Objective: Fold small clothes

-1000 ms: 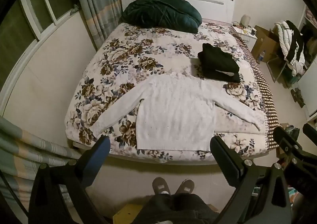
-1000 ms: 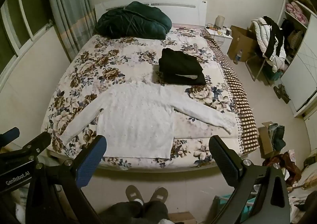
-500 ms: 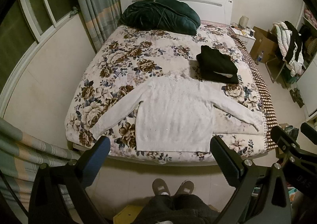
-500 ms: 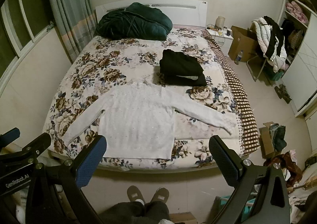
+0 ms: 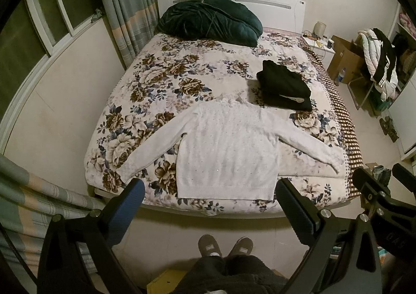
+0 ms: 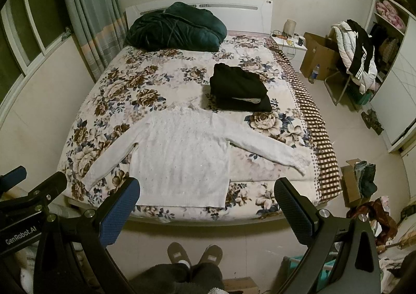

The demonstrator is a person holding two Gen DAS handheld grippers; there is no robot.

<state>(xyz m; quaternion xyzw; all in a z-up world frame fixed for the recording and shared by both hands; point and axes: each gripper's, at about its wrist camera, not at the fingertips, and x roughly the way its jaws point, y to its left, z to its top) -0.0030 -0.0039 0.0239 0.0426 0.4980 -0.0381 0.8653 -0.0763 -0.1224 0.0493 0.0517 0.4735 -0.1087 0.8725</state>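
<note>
White knit sweater (image 5: 226, 153) lies flat, sleeves spread, at the near edge of the bed (image 5: 161, 80), folded black clothes (image 5: 284, 88) beyond it. Left claw (image 5: 209, 203) and right claw (image 6: 206, 203) both gape wide, empty, well short of it. Best start at the left sleeve cuff, folding it squarely across the body, then mirror that on the right.

near edge of bed (image 5: 234, 209): open to the floor strip, where only the person's slippers (image 5: 225, 245) stand
near half: white sweater (image 5: 226, 153) lies flat, both sleeves spread toward the left and right edges
right of middle: folded black clothes (image 5: 284, 87) stacked just beyond the sweater's right shoulder
head end: dark green bundle (image 5: 208, 20) fills it
left middle: bare floral cover
left edge: a wall, with a curtain (image 5: 124, 5) at the far corner
</note>
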